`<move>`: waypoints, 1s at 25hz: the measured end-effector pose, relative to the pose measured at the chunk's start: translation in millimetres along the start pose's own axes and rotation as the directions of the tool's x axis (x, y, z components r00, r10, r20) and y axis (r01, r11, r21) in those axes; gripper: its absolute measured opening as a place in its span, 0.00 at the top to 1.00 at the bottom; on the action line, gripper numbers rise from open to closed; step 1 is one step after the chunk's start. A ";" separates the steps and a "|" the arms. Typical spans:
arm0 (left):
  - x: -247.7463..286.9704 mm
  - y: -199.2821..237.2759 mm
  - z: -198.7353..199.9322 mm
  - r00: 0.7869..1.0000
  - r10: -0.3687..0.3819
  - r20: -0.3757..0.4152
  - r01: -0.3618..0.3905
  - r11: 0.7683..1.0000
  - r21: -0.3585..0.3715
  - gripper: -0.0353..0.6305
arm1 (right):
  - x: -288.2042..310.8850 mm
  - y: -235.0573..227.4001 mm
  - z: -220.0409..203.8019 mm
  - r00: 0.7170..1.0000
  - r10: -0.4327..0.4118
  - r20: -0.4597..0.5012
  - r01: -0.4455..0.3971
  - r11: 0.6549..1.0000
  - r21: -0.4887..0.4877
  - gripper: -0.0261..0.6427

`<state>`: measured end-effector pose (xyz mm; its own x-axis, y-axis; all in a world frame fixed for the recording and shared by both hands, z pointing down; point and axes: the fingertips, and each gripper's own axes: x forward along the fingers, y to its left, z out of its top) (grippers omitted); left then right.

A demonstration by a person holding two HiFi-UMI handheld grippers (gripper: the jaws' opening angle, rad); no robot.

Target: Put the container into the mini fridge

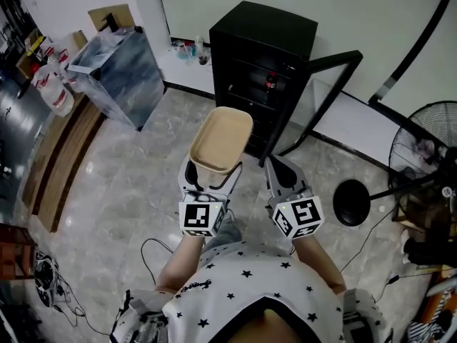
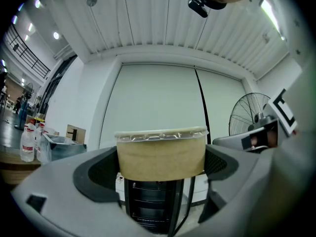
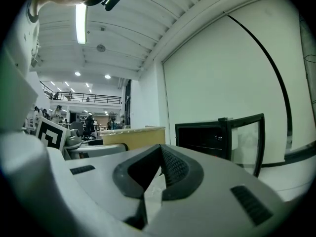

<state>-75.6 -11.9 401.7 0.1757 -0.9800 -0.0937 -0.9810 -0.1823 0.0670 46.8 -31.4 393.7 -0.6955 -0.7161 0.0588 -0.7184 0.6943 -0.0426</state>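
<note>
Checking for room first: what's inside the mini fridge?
The fridge stands open; dark shelves show, with one small red-marked item on an upper shelf. The container covers part of the bottom.

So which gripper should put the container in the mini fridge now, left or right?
Left. The left gripper is clamped on the container, facing the mini fridge, whose door stands open. The right gripper is shut and empty.

Even indoor light; fisheye-warped edges
</note>
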 end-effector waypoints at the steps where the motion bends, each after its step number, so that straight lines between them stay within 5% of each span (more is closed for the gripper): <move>1: 6.2 5.3 0.0 1.000 -0.003 -0.001 0.003 1.000 -0.002 0.15 | 7.9 -1.1 1.4 1.000 -0.003 -0.001 0.003 1.000 -0.001 0.97; 25: 150.5 110.2 -25.2 0.994 -0.106 -0.021 0.106 0.994 -0.039 0.15 | 155.8 -39.7 -0.6 0.991 -0.130 -0.013 0.131 0.991 0.013 0.97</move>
<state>-155.1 -181.6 420.0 0.2808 -0.9565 -0.0793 -0.9530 -0.2877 0.0954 -33.1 -170.5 405.2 -0.5957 -0.7996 0.0765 -0.8032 0.5938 -0.0474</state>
